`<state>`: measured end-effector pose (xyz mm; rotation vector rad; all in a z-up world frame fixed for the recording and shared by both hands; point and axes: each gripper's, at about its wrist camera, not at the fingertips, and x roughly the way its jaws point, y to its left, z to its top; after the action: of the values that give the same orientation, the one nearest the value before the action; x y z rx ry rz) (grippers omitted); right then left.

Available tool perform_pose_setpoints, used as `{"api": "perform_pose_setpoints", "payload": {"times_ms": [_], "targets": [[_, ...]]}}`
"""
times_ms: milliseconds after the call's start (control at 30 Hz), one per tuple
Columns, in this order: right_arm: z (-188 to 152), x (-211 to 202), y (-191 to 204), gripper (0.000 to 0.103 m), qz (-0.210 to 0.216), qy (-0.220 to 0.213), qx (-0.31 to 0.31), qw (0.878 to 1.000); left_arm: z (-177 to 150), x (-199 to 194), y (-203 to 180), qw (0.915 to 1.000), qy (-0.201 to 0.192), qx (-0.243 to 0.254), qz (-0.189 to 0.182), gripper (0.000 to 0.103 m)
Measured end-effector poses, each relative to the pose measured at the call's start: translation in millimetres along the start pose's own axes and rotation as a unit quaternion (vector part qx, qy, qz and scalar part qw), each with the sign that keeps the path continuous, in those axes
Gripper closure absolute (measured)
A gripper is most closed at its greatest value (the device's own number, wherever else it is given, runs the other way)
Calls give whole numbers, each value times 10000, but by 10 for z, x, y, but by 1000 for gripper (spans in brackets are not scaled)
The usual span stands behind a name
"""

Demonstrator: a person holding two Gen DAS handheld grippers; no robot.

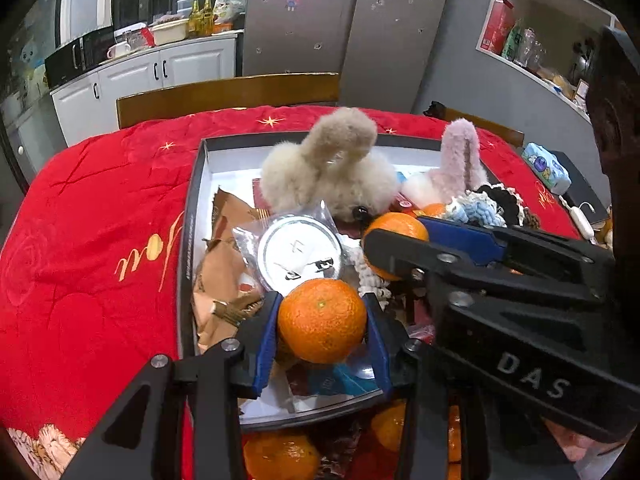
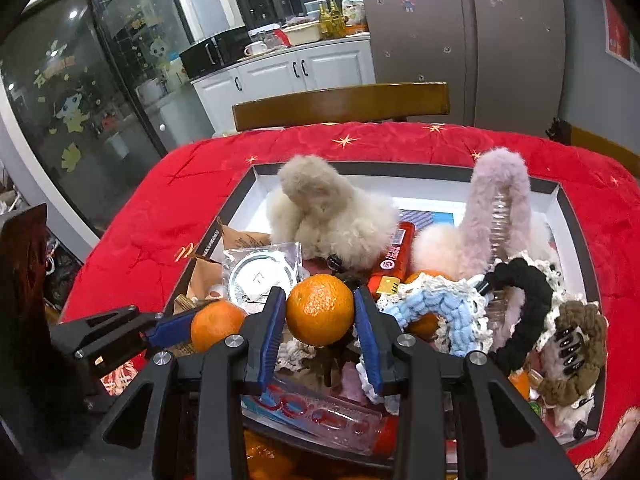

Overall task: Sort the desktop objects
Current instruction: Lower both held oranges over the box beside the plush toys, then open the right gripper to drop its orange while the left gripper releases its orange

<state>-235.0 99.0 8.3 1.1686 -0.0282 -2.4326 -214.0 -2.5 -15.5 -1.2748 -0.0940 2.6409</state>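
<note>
Left tongs [image 1: 322, 320] clamp an orange [image 1: 322, 320] over the box's [image 1: 188, 240] near edge. At its 11 o'clock lies a bagged silver disc [image 1: 300, 254]; a beige fluffy clip [image 1: 328, 172] stands beyond. Right tongs [image 2: 320, 310] clamp another orange [image 2: 320, 310], crocheted scrunchies [image 2: 432, 308] crowding its 3 o'clock.

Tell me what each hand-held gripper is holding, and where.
Left hand-held gripper: an orange, clamped across its sides. Right hand-held gripper: another orange, same way.
</note>
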Motion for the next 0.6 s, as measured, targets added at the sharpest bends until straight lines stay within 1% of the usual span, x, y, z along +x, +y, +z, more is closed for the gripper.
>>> {"api": "perform_pose_setpoints", "payload": {"times_ms": [167, 300, 367, 400, 467, 533, 567, 600], "targets": [[-45, 42, -3, 70, -62, -26, -40, 10000, -45, -4, -21, 9999, -70, 71, 20, 62], [-71, 25, 5, 70, -52, -8, -30, 10000, -58, -17, 38, 9999, -104, -92, -102, 62], [-73, 21, 4, 70, -44, -14, -25, 10000, -70, -38, 41, 9998, -169, -85, -91, 62], [-77, 16, 2, 70, -26, -18, -13, 10000, -82, -46, 22, 9997, -223, -15, -27, 62], [-81, 5, -4, 69, 28, -49, 16, 10000, -88, -17, -73, 9990, -317, 186, 246, 62], [-91, -5, 2, 68, 56, -80, 51, 9999, -109, -35, -120, 9979, -405, 285, 421, 62], [-95, -13, 12, 67, 59, -92, 35, 9999, -112, -40, -135, 9976, -413, 325, 455, 60], [-100, -24, 15, 67, 77, -107, 46, 9999, -110, -50, -150, 9973, -429, 365, 471, 53]]}}
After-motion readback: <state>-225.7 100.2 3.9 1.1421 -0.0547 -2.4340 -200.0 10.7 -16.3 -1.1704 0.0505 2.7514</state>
